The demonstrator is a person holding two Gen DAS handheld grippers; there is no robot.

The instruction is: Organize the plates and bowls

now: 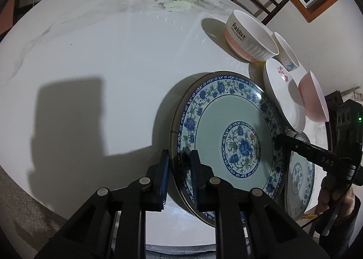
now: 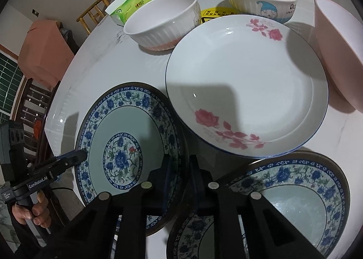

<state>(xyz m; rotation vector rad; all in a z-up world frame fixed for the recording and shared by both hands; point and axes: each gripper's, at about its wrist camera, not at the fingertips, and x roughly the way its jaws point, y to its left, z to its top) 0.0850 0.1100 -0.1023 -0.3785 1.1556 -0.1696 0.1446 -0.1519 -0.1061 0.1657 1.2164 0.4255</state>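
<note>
Both my grippers, left (image 1: 179,175) and right (image 2: 180,179), pinch opposite rims of one blue-floral plate (image 2: 127,145) on the table (image 1: 90,55), stacking barely begun: second blue plate (image 2: 295,197), rose plate (image 2: 249,82), three bowls all separate.

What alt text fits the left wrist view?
The left gripper clamps the near rim of a blue-flowered plate on a white table, and the right gripper grips its far rim. Bowls and a rose plate sit behind.
</note>
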